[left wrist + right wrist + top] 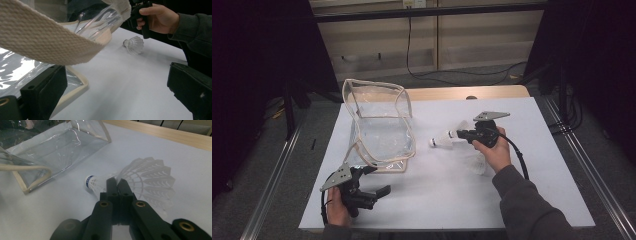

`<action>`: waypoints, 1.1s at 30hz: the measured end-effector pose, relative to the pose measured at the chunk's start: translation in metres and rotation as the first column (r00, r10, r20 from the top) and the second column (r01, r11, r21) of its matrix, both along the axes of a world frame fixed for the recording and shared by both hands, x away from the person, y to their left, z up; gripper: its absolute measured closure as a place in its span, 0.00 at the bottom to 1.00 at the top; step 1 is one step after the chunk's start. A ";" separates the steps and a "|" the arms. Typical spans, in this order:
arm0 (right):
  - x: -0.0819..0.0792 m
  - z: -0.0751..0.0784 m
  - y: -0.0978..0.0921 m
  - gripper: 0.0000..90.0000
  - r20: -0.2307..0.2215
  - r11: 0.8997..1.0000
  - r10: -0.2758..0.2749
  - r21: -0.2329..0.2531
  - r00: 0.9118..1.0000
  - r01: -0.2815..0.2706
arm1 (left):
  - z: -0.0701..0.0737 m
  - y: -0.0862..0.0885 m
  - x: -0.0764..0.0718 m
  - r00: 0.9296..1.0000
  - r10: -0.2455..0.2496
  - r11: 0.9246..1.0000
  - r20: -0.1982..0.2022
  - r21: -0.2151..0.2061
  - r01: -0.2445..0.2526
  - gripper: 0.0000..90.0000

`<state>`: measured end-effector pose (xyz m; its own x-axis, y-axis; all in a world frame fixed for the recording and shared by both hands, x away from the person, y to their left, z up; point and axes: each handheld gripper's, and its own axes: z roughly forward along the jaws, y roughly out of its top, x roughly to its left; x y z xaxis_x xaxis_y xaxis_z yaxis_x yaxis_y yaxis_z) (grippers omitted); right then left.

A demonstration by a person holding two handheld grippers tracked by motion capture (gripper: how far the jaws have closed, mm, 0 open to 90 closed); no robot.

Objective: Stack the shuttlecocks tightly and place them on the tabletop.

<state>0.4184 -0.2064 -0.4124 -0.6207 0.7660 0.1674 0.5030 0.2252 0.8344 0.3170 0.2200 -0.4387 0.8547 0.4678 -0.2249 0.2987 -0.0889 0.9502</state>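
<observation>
Nearest, at the table's (512,200) front-left corner, the left gripper (374,182) sits in the person's left hand (337,207) with its jaws spread wide and nothing between them, just short of the near edge of the clear bag (379,127). From the left gripper view, the bag's woven cream strap (50,42) hangs right above those open jaws.

A little farther in and to the right, a second shuttlecock (476,164) lies loose on the white surface, just beside the right hand (496,150).

Beyond that, the right gripper (460,134) is clenched on a shuttlecock (443,139), pinched just behind the blue-banded cork, its feather skirt fanning out past the jaws. That shuttlecock is held right of the bag, near its side.

Farthest, the bag stands open on the table's left half.
</observation>
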 end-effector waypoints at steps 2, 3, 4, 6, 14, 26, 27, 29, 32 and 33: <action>0.000 -0.001 0.000 1.00 0.000 1.000 0.002 -0.003 1.000 -0.002 | 0.000 0.000 0.000 1.000 0.000 1.000 0.000 0.000 0.000 0.03; 0.000 -0.001 0.001 1.00 -0.002 1.000 0.003 -0.002 1.000 -0.003 | 0.000 0.000 0.000 1.000 0.000 1.000 -0.001 0.000 0.000 0.03; 0.000 -0.002 0.001 1.00 -0.004 1.000 0.002 -0.003 1.000 -0.002 | 0.000 0.000 0.000 1.000 0.000 1.000 -0.001 0.000 0.000 0.03; 0.001 -0.002 0.001 1.00 -0.004 1.000 0.005 -0.002 1.000 -0.005 | 0.000 0.000 0.000 1.000 -0.001 1.000 -0.001 0.001 0.001 0.03; 0.002 -0.003 0.001 1.00 -0.003 1.000 0.009 -0.008 1.000 -0.009 | 0.000 0.000 0.000 1.000 -0.001 1.000 -0.001 0.001 0.001 0.03; 0.005 -0.007 0.003 1.00 -0.008 1.000 0.009 -0.014 1.000 -0.009 | 0.000 0.000 0.001 1.000 0.000 1.000 0.000 -0.007 0.000 0.03; 0.006 -0.008 0.003 1.00 -0.009 1.000 0.010 -0.015 1.000 -0.010 | 0.000 0.000 0.001 1.000 0.000 1.000 0.000 -0.007 0.000 0.03; 0.006 -0.009 0.004 1.00 -0.011 1.000 0.011 -0.016 1.000 -0.011 | 0.000 0.000 0.001 1.000 0.000 1.000 0.003 -0.008 0.000 0.03; 0.007 -0.010 0.005 1.00 -0.014 1.000 0.014 -0.022 1.000 -0.015 | 0.000 0.001 0.001 1.000 0.002 1.000 0.003 -0.009 -0.002 0.03; 0.007 -0.010 0.005 0.99 -0.012 1.000 0.015 -0.023 1.000 -0.015 | 0.000 0.000 0.001 1.000 0.001 1.000 0.003 -0.010 -0.001 0.03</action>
<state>0.4254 -0.2014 -0.4229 -0.6303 0.7602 0.1576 0.5093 0.2517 0.8230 0.3176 0.2204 -0.4383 0.8549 0.4665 -0.2269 0.2958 -0.0789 0.9520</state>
